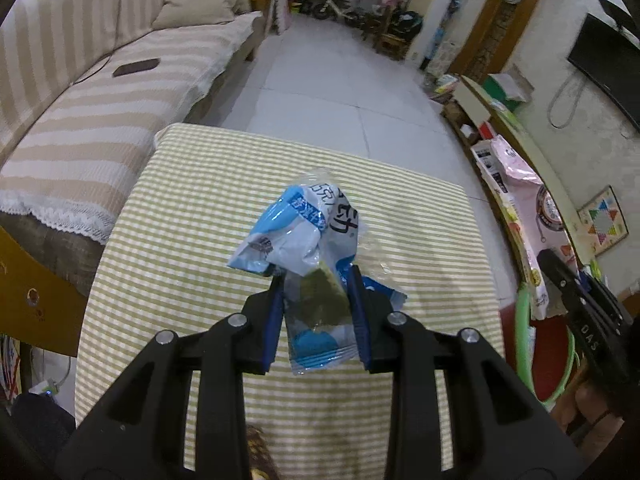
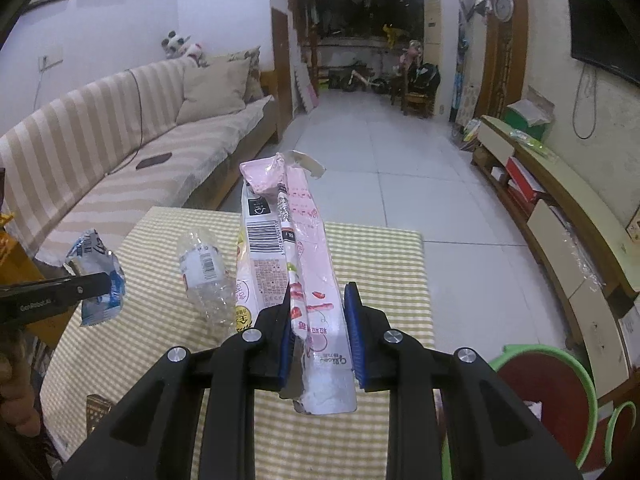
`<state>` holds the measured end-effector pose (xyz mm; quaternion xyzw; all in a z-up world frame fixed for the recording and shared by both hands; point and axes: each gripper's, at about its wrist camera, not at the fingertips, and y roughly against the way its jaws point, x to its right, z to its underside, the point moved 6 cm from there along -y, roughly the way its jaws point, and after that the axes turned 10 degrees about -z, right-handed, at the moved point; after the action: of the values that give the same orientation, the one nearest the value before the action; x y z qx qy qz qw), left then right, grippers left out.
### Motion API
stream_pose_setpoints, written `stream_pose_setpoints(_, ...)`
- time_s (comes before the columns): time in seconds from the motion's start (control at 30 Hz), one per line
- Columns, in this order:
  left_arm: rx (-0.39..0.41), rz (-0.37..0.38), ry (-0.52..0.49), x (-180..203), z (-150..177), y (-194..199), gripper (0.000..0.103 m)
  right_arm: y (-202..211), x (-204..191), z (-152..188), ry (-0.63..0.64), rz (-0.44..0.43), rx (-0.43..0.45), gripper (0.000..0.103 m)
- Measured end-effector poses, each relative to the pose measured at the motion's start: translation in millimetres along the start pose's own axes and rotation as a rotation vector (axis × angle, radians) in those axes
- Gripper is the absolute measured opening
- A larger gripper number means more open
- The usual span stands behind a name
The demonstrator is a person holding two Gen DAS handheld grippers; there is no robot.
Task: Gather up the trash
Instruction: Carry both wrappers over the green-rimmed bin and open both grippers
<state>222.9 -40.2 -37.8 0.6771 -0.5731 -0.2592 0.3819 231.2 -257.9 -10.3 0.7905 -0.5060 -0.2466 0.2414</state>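
My left gripper (image 1: 316,280) is shut on a crumpled blue and white snack wrapper (image 1: 300,236) and holds it above the table with the yellow striped cloth (image 1: 192,216). The wrapper also shows in the right wrist view (image 2: 98,280), held at the far left. My right gripper (image 2: 320,296) is shut on a long pink and white snack box (image 2: 296,248), held above the table. A crushed clear plastic bottle (image 2: 204,276) lies on the cloth (image 2: 380,264) left of the box. The pink box shows at the right in the left wrist view (image 1: 516,208).
A green basin with a red inside (image 2: 548,392) stands on the floor at the right of the table, also in the left wrist view (image 1: 548,344). A striped sofa (image 1: 100,92) runs along the left. A low TV cabinet (image 2: 560,216) lines the right wall.
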Motion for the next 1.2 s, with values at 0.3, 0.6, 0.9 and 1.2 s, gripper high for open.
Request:
stream_pose_setpoints(0.3, 0.024, 0.072, -0.101, 55.1, 6.0, 24.4, 0.029, 54.3, 36.5, 15.9, -0.058, 0.062, 0.046, 0.023)
stream_pose_setpoints(0.6, 0.016, 0.159, -0.233, 133.4, 19.2, 32.8, 0.029, 95.4, 92.9, 38.0, -0.153, 0.148, 0.071, 0.023)
stream_pose_setpoints(0.9, -0.009, 0.236, -0.36, 208.6, 39.0, 32.3, 0.029, 133.2, 149.8, 74.4, -0.25, 0.231, 0.074, 0.022)
stream_pose_setpoints(1.2, -0.034, 0.328, -0.487, 291.1, 71.1, 37.8, 0.029, 158.3, 196.9, 112.2, -0.347, 0.296, 0.074, 0.022)
